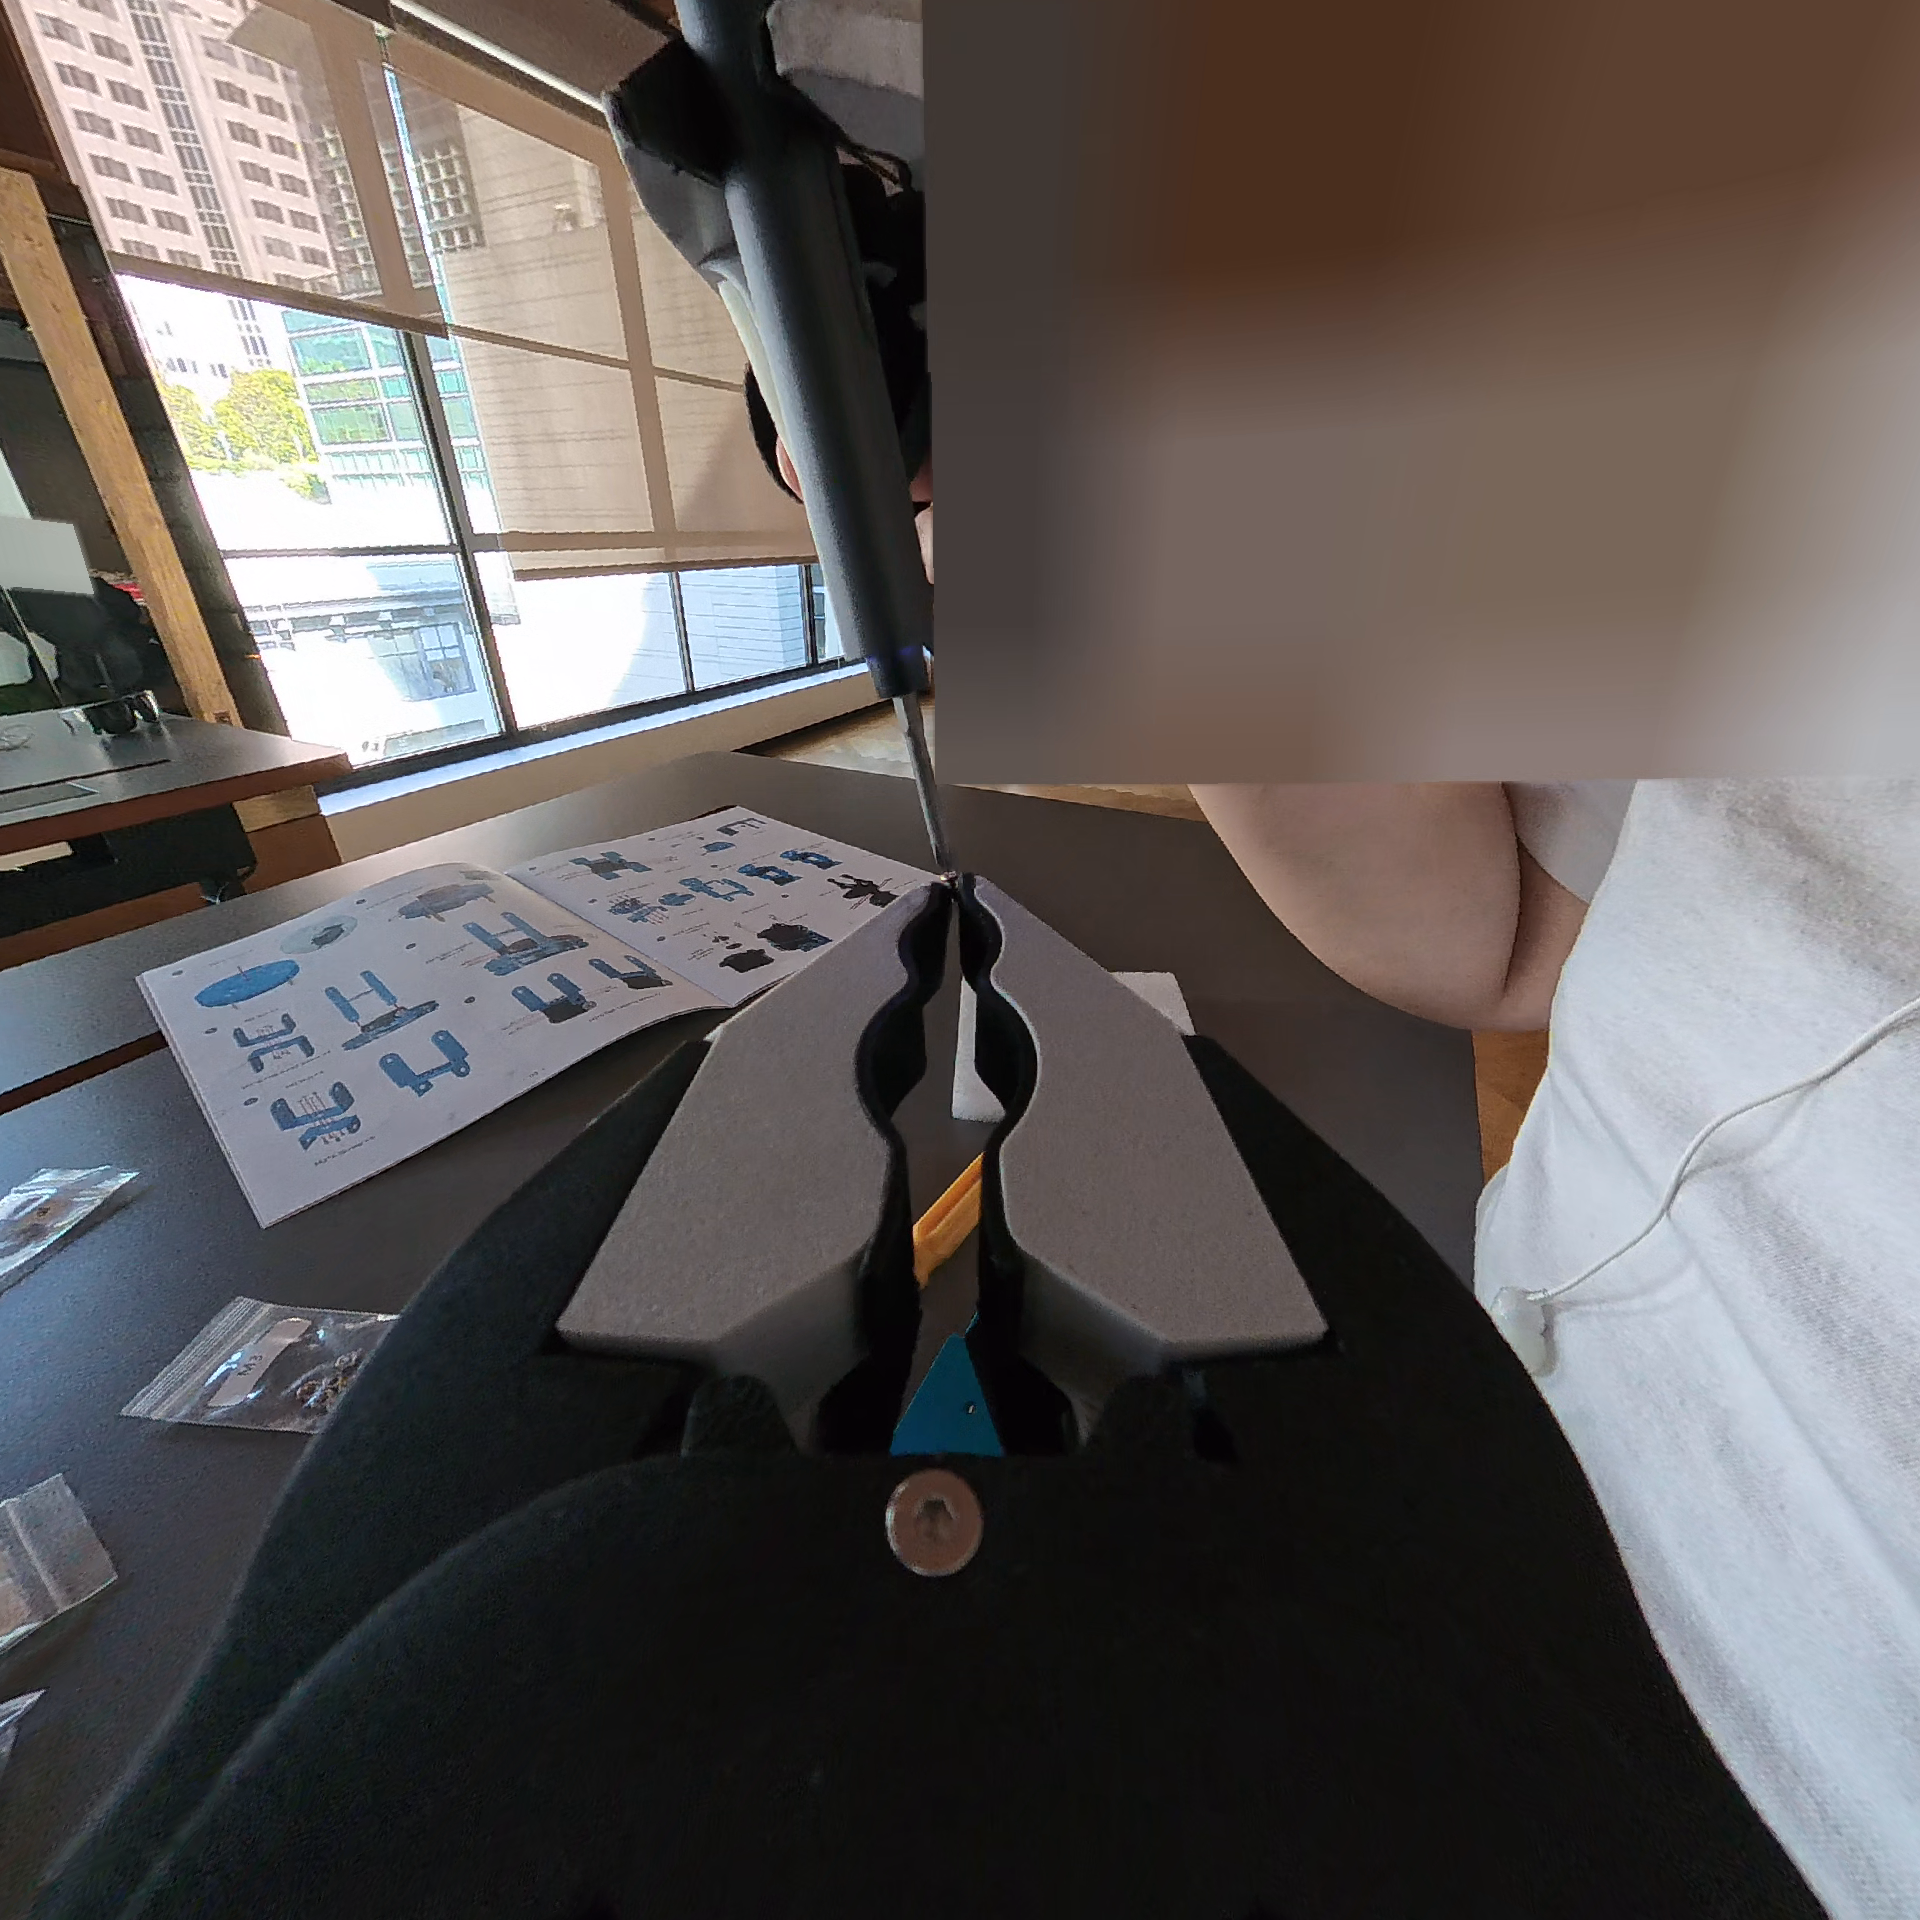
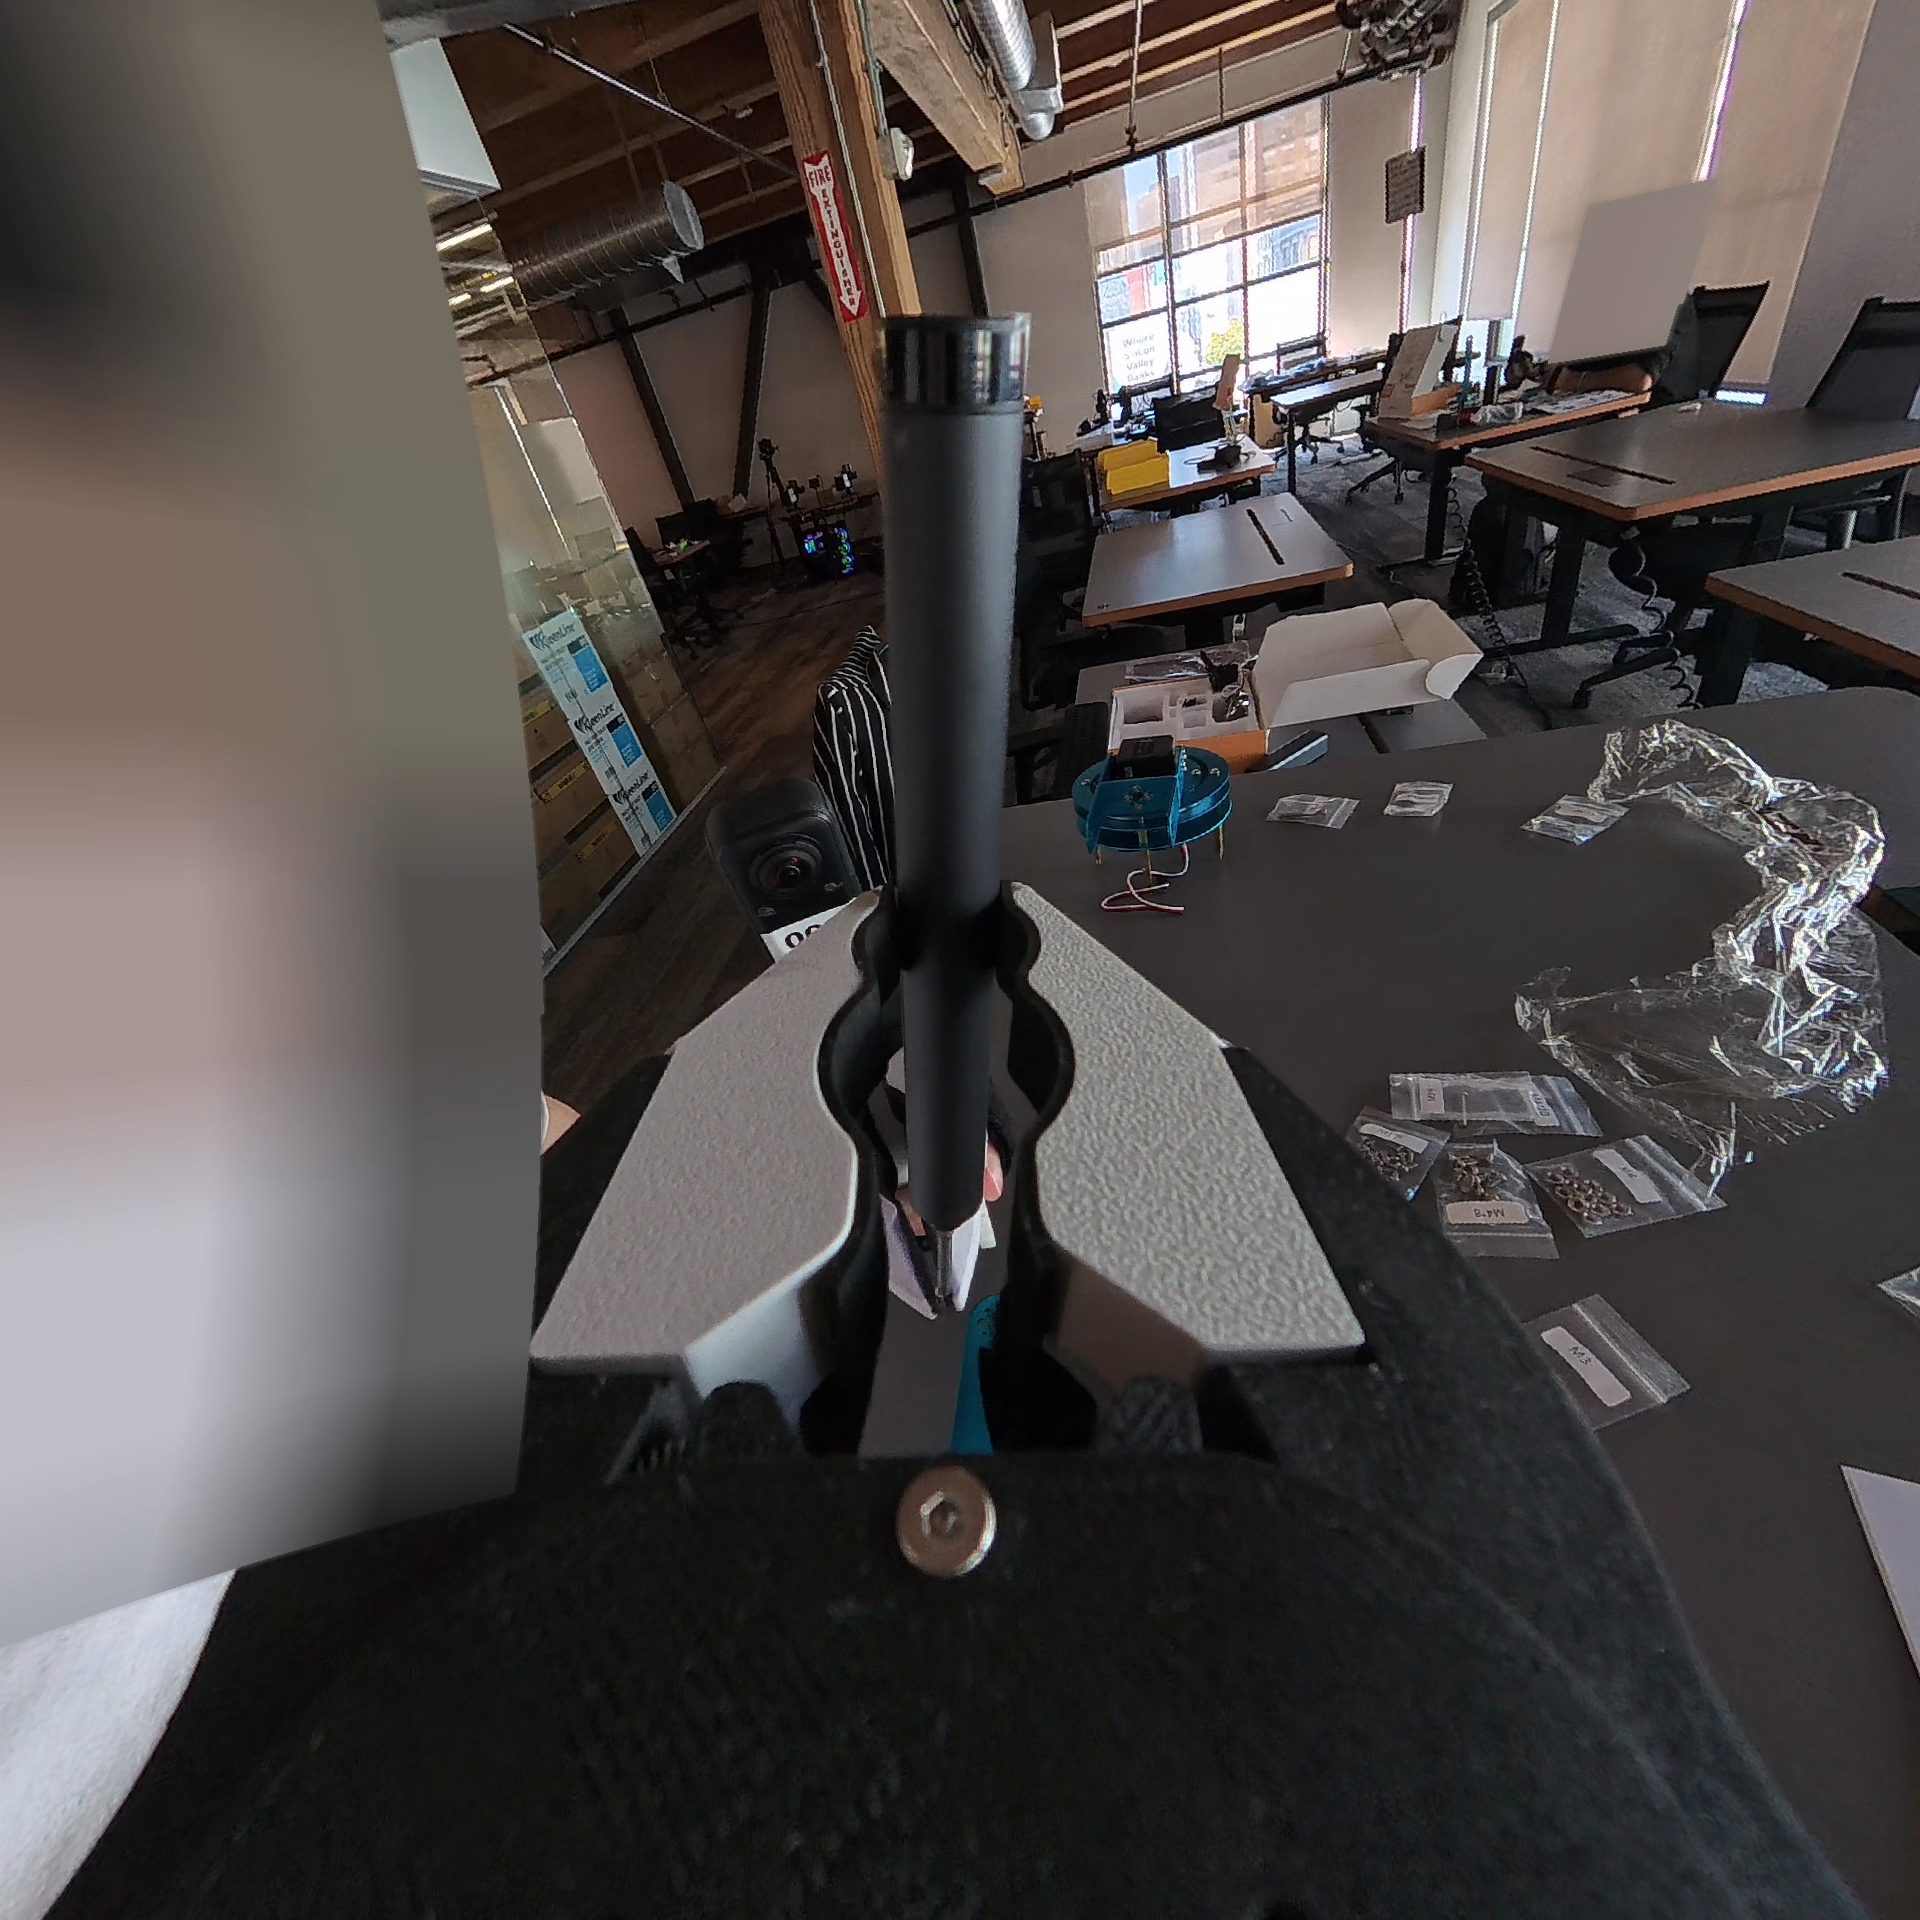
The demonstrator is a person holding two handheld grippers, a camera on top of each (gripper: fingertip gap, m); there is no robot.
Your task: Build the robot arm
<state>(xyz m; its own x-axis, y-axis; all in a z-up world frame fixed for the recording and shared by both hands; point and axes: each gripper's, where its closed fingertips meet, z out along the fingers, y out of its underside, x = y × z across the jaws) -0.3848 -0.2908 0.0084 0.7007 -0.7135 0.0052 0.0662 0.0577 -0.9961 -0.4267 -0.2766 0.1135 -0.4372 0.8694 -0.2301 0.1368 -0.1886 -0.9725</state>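
Observation:
In the left wrist view my left gripper (image 1: 951, 894) is shut, its tips pinching a tiny shiny screw (image 1: 948, 881) above the dark table (image 1: 125, 1278). The thin bit of a dark grey electric screwdriver (image 1: 821, 416) comes down from above and touches that screw. In the right wrist view my right gripper (image 2: 951, 925) is shut on the screwdriver's barrel (image 2: 951, 675), bit end pointing down. A blue metal part (image 1: 945, 1392) lies below the left fingers and also shows under the right ones (image 2: 977, 1371).
An open instruction booklet (image 1: 468, 997), a white foam block (image 1: 1148, 997), a yellow strip (image 1: 948, 1210) and small parts bags (image 1: 260, 1361) lie on the table. A blue round assembly (image 2: 1151, 795), more bags (image 2: 1496, 1164) and crumpled plastic wrap (image 2: 1756, 935) lie to the right. A person's arm (image 1: 1403, 904) is close. Across from one pair of fingers to the other is roughly 11 centimeters.

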